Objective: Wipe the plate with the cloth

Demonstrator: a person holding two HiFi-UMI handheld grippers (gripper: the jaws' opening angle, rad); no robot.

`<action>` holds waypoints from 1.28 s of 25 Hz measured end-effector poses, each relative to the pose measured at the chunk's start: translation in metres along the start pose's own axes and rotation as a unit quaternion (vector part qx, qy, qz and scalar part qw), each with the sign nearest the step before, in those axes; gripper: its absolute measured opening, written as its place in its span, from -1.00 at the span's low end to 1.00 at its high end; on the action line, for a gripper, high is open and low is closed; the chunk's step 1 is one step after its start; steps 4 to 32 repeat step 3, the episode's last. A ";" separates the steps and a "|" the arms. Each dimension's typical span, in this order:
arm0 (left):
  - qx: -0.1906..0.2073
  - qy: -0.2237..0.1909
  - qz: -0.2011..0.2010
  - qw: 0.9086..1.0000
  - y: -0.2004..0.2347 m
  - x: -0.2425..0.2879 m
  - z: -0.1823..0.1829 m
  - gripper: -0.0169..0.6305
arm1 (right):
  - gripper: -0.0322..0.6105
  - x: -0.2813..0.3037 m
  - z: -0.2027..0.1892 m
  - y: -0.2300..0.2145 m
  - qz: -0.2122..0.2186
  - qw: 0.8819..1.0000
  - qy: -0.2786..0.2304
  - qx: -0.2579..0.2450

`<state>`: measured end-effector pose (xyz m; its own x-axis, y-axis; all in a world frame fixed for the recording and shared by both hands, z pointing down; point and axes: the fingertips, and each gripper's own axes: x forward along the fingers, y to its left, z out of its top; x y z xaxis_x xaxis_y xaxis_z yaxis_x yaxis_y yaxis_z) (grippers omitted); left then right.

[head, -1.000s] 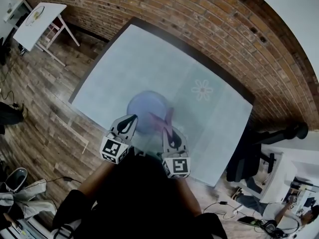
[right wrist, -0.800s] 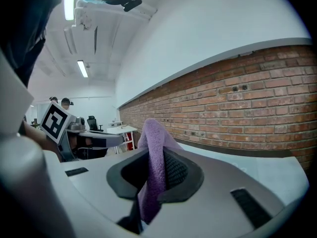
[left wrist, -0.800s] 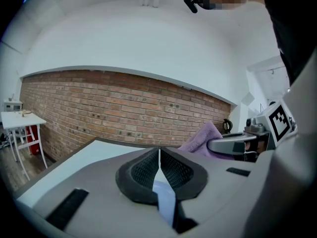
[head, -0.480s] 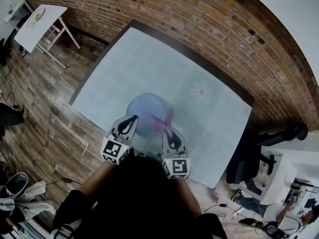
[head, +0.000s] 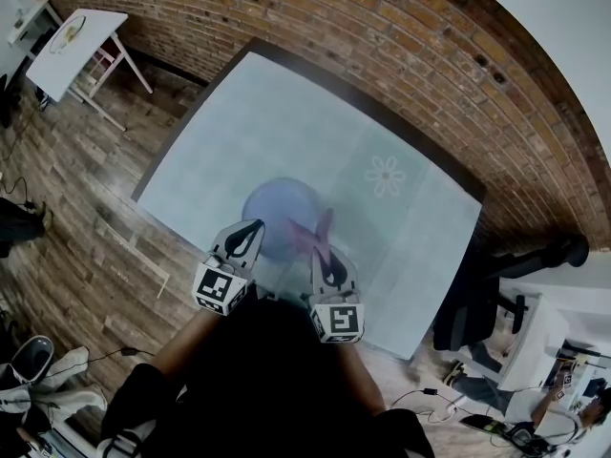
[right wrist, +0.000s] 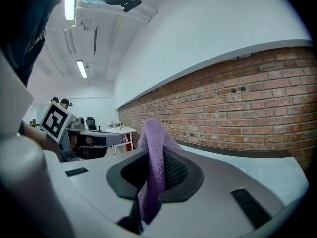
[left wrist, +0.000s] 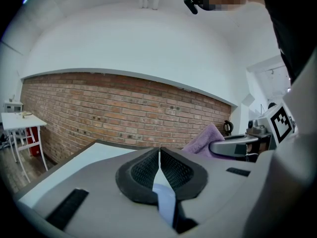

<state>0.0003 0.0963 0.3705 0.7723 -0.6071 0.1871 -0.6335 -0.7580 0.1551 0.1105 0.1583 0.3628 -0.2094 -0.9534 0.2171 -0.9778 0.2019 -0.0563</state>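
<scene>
A pale blue plate (head: 282, 210) sits on the light table (head: 286, 113), near its front edge. My left gripper (head: 252, 228) reaches the plate's near-left rim; in the left gripper view its jaws (left wrist: 159, 155) are shut with the thin blue plate edge (left wrist: 164, 196) pinched between the pads. My right gripper (head: 321, 252) is shut on a purple cloth (head: 311, 229), which stands up over the plate's right edge. The right gripper view shows the cloth (right wrist: 153, 150) bunched between the dark pads. The cloth (left wrist: 203, 138) also shows at the right of the left gripper view.
A flower print (head: 386, 175) marks the table right of the plate. A brick wall (head: 401, 55) runs behind the table. A small white table (head: 72, 36) stands far left on the wood floor, and an office chair (head: 496, 289) stands at the right.
</scene>
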 end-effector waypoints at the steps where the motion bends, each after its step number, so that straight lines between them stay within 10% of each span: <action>1: 0.000 0.000 0.001 1.000 0.000 -0.001 0.000 -0.82 | -0.71 0.000 -0.001 0.001 0.000 1.000 0.001 0.000; 32: -0.001 0.000 0.002 1.000 0.001 -0.003 0.000 -0.82 | -0.71 -0.001 -0.002 0.003 0.002 1.000 0.001 -0.002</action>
